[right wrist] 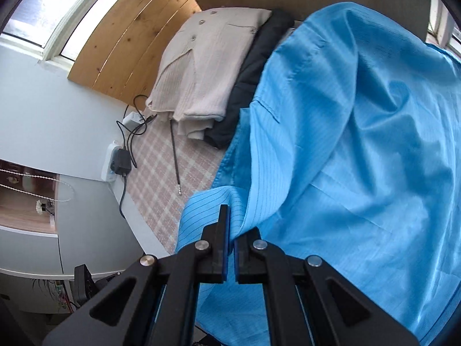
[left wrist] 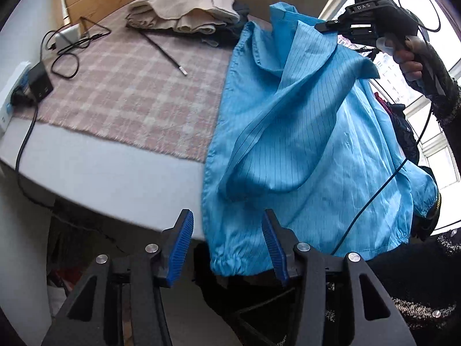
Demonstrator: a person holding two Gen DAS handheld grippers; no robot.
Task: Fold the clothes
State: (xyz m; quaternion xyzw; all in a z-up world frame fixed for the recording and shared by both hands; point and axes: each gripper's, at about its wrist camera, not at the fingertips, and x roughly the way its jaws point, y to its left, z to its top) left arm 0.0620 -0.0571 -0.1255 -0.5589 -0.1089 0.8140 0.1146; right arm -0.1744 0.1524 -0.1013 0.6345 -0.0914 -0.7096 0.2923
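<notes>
A light blue pinstriped garment [left wrist: 302, 132] hangs half lifted over the right side of the bed, its gathered cuff [left wrist: 227, 262] dangling past the bed's front edge. My right gripper [right wrist: 230, 230] is shut on a fold of this blue garment [right wrist: 345, 144]. In the left wrist view the right gripper [left wrist: 328, 26] holds the cloth up at the top right, in a person's hand [left wrist: 409, 63]. My left gripper [left wrist: 227, 245] is open low at the front; the cuff shows between its blue pads, which stand apart from it.
A folded beige cardigan [left wrist: 184, 8] and a dark garment [right wrist: 259, 77] lie at the head of the bed on a pink plaid blanket [left wrist: 129, 92]. A thin black rod [left wrist: 164, 52], cables and a black charger [left wrist: 40, 80] lie to the left. The white mattress edge [left wrist: 115, 178] runs along the front.
</notes>
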